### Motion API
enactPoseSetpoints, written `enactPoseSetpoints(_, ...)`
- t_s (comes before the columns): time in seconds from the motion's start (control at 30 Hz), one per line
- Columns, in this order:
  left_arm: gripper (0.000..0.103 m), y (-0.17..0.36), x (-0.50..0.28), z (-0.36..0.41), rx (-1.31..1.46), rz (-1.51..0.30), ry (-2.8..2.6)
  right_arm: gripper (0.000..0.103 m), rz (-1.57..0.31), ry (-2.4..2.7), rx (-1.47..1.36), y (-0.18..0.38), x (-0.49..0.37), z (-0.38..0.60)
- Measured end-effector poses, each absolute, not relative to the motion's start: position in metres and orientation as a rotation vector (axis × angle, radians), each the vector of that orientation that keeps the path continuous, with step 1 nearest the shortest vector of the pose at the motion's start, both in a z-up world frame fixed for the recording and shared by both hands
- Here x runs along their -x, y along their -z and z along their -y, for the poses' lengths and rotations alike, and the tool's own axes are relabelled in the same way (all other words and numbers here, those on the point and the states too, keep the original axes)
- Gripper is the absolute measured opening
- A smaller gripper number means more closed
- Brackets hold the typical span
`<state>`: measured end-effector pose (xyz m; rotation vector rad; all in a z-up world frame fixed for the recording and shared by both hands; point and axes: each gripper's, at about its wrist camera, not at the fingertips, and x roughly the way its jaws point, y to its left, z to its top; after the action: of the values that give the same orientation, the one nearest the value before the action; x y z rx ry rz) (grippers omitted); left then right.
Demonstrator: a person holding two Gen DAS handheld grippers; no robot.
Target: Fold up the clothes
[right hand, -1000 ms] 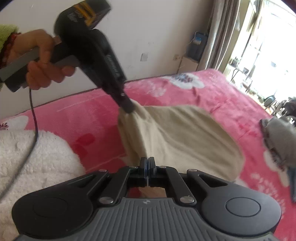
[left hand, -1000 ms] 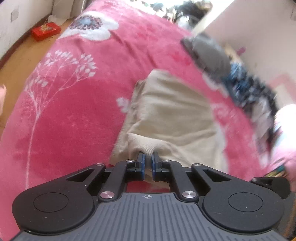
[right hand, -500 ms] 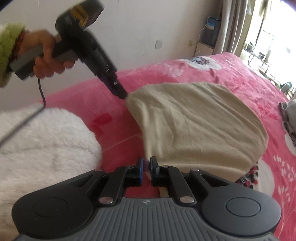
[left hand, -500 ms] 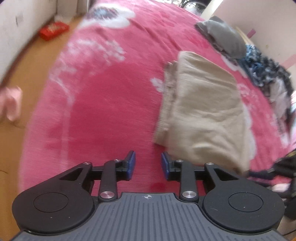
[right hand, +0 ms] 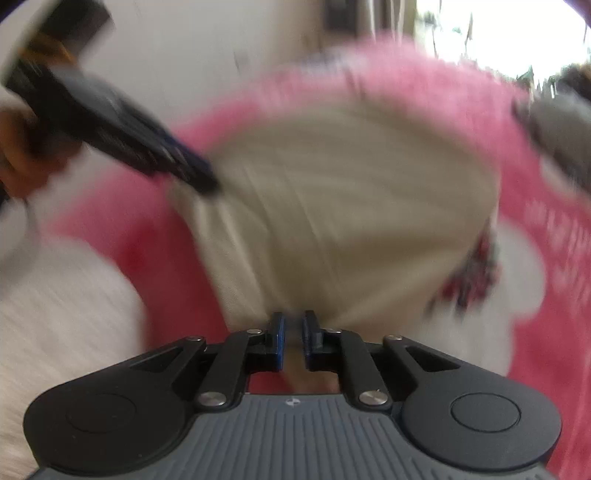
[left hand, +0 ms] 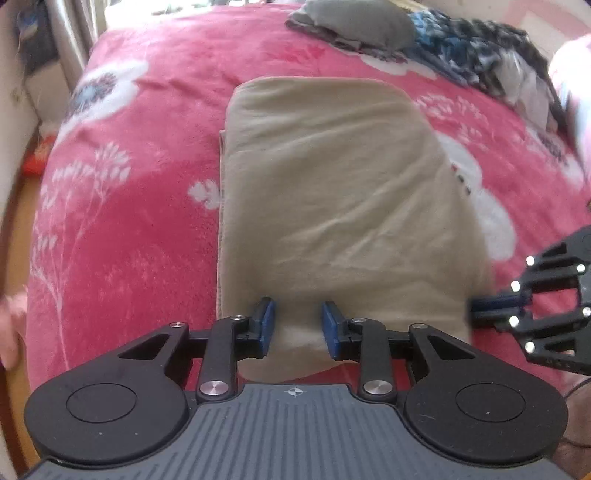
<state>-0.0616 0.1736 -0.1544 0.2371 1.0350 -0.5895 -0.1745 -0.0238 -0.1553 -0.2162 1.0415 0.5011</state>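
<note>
A beige garment (left hand: 332, 192) lies folded flat on the pink floral blanket (left hand: 129, 184). My left gripper (left hand: 298, 325) is open, its blue pads on either side of the garment's near edge, holding nothing. My right gripper (left hand: 476, 310) shows at the garment's right near corner. In the blurred right wrist view, the right gripper (right hand: 293, 341) has its jaws slightly apart with the beige garment (right hand: 351, 206) just ahead, and the left gripper (right hand: 192, 170) is at the garment's far left corner.
A grey garment (left hand: 362, 26) and a heap of dark patterned clothes (left hand: 480, 55) lie at the far side of the bed. A white fluffy item (right hand: 62, 314) lies at the left in the right wrist view. The floor (left hand: 22, 192) is off the bed's left edge.
Both grippers have let go of the garment, which dropped from hanging to lying flat. The left gripper opened and swung over the near edge. The right gripper's jaws have parted.
</note>
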Motion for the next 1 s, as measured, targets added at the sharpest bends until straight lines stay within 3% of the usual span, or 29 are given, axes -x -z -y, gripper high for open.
enactPoseSetpoints(0.2, 0.030, 0.150, 0.057, -0.178, -0.208, -1.052, 0.584, 0.009, -1.053, -0.431, 0.168, 0.128, 0.192, 0.037)
enactPoseSetpoints(0.43, 0.031, 0.151, 0.057, -0.174, -0.223, -1.053, 0.585, 0.010, -0.912, -0.489, 0.111, 0.076, 0.202, 0.030)
enactPoseSetpoints(0.63, 0.031, 0.151, 0.055, -0.173, -0.240, -1.058, 0.594, 0.011, -0.967, -0.515, 0.327, 0.134, 0.182, -0.008)
enactPoseSetpoints(0.73, 0.031, 0.151, 0.055, -0.175, -0.241, -1.054, 0.604, 0.006, -1.052, -0.434, 0.301, 0.150, 0.177, 0.015)
enactPoseSetpoints(1.0, 0.030, 0.150, 0.057, -0.177, -0.216, -1.045, 0.604, 0.014, -1.045, -0.358, 0.092, 0.115, 0.183, 0.052)
